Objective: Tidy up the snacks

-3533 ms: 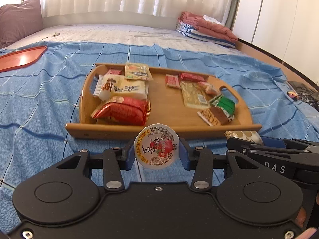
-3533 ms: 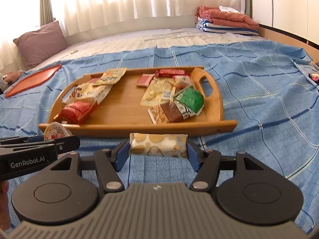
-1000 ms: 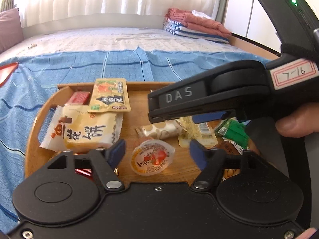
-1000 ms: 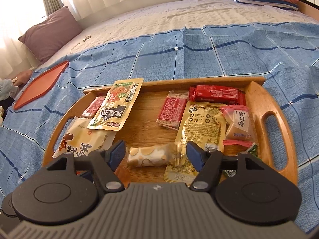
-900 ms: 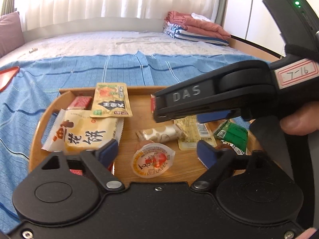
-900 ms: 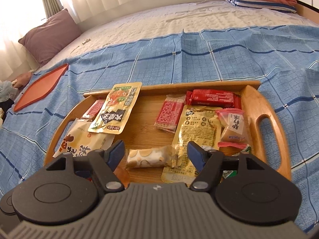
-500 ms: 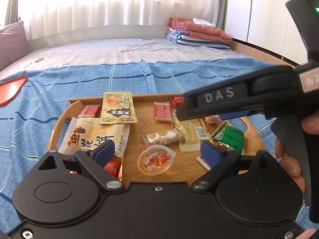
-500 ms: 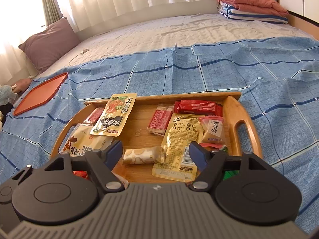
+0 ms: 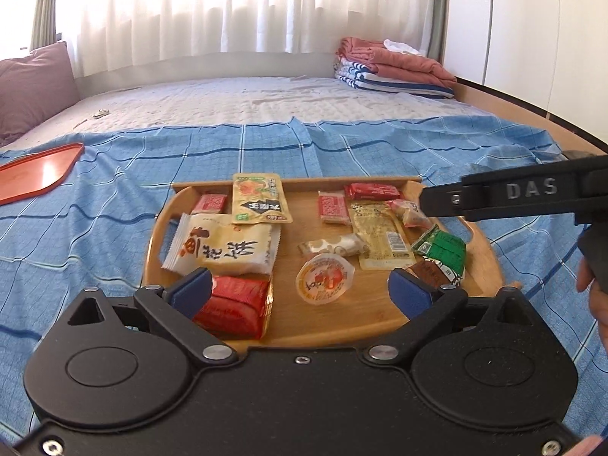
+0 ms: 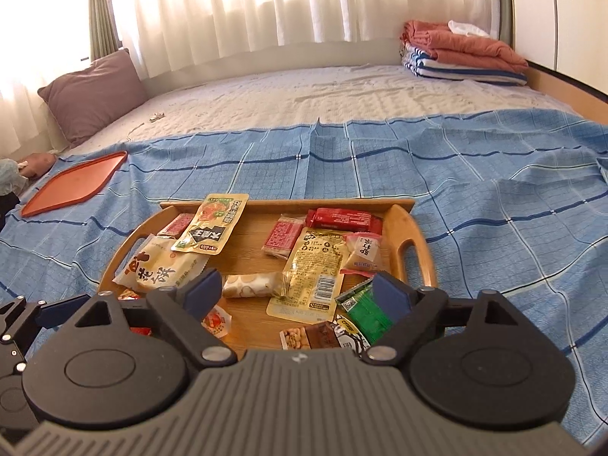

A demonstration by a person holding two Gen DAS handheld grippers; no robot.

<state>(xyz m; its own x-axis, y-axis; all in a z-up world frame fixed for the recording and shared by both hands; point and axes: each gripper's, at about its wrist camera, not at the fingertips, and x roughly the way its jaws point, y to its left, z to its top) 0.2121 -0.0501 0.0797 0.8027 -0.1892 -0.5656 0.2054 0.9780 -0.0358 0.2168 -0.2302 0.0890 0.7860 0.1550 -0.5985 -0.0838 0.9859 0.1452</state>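
Note:
A wooden tray (image 9: 338,317) (image 10: 412,243) lies on the blue checked bedspread and holds several snack packets. A round jelly cup (image 9: 325,279) (image 10: 216,321) and a spotted cream snack bar (image 9: 334,246) (image 10: 252,284) lie near the tray's middle. My left gripper (image 9: 300,290) is open and empty, raised above the tray's near edge. My right gripper (image 10: 296,290) is open and empty, also raised over the near side of the tray. The right gripper's body shows at the right of the left wrist view (image 9: 524,193).
A white rice-cracker bag (image 9: 224,247), a red packet (image 9: 233,306), a green packet (image 9: 444,252) and a yellow packet (image 10: 317,266) fill the tray. An orange tray (image 10: 76,182) lies far left. A purple pillow (image 10: 93,93) and folded blankets (image 10: 461,55) sit at the back.
Both grippers let go of their snacks in the tray, opened wide and pulled back and up. The jelly cup and spotted bar now rest on the tray.

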